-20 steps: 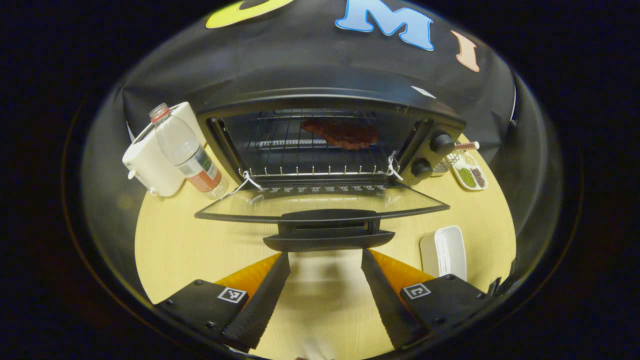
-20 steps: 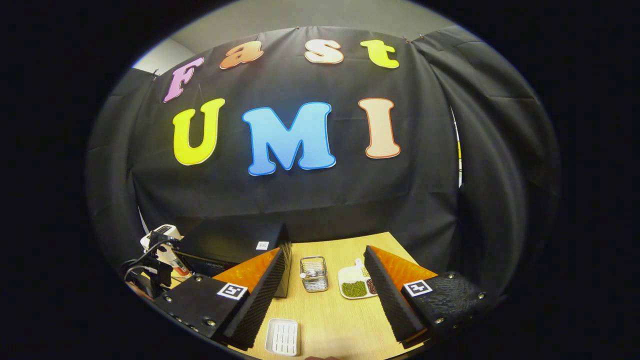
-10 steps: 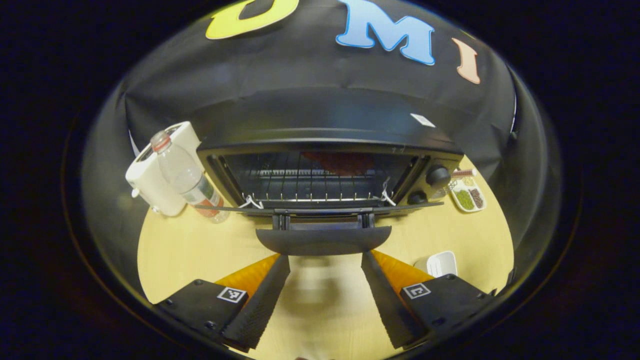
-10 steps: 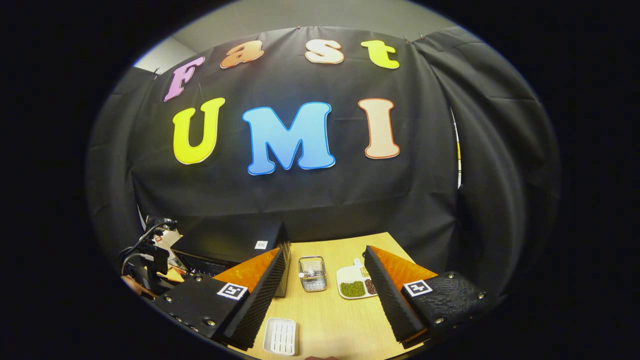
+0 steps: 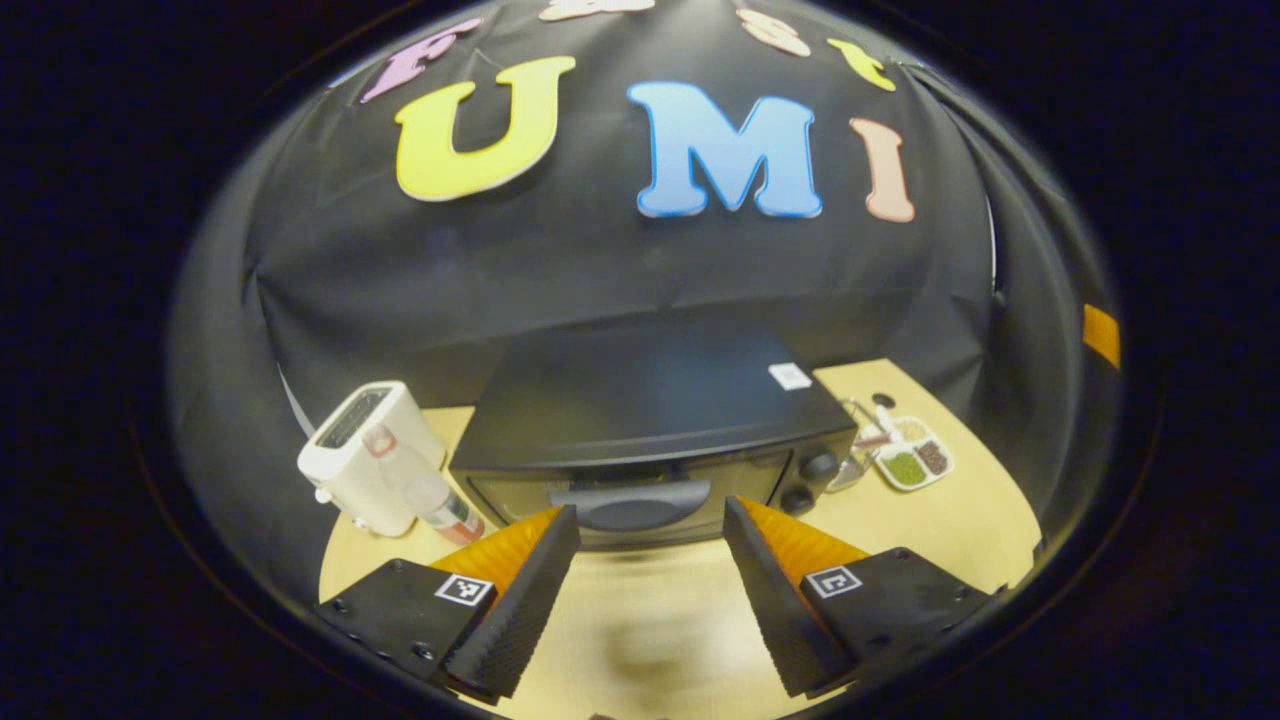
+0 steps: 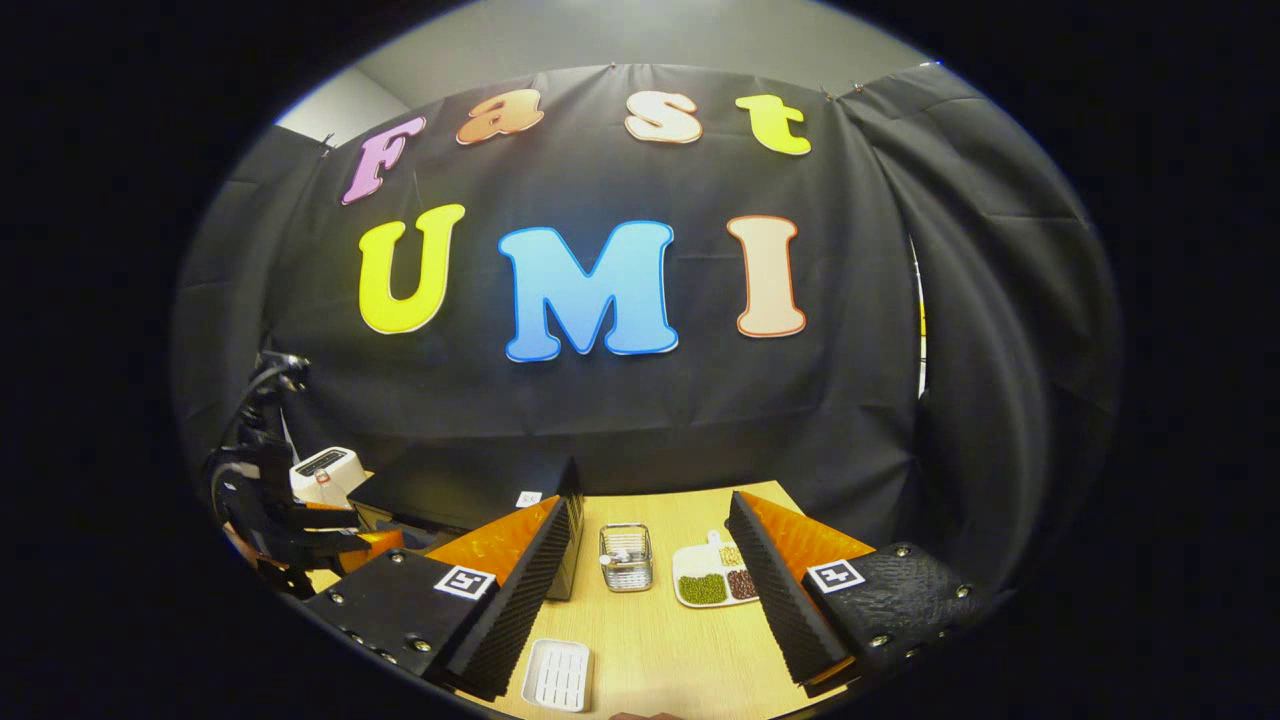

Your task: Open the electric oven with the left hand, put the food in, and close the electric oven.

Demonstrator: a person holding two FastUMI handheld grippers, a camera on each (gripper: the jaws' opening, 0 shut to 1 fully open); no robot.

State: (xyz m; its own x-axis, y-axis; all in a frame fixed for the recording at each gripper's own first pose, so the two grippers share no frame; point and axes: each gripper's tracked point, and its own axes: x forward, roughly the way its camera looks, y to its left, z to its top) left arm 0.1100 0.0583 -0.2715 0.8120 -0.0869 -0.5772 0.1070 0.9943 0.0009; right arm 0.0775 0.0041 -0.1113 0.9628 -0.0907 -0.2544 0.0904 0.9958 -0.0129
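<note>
The black electric oven stands on the wooden table with its door shut and the door handle facing me. No food can be seen through the dark door glass. My left gripper is open, a little in front of and above the handle, touching nothing. In the right gripper view the oven sits at the lower left, with the left gripper and its cables in front of it. My right gripper hangs open over the table's right part, holding nothing.
A white toaster and a plastic bottle stand left of the oven. Right of it are a wire basket and a divided dish of beans. A small white tray lies near the front edge.
The oven door swung up from fully open to shut, hiding the food on the rack. My left gripper rose and drew back from the handle. The right gripper barely moved.
</note>
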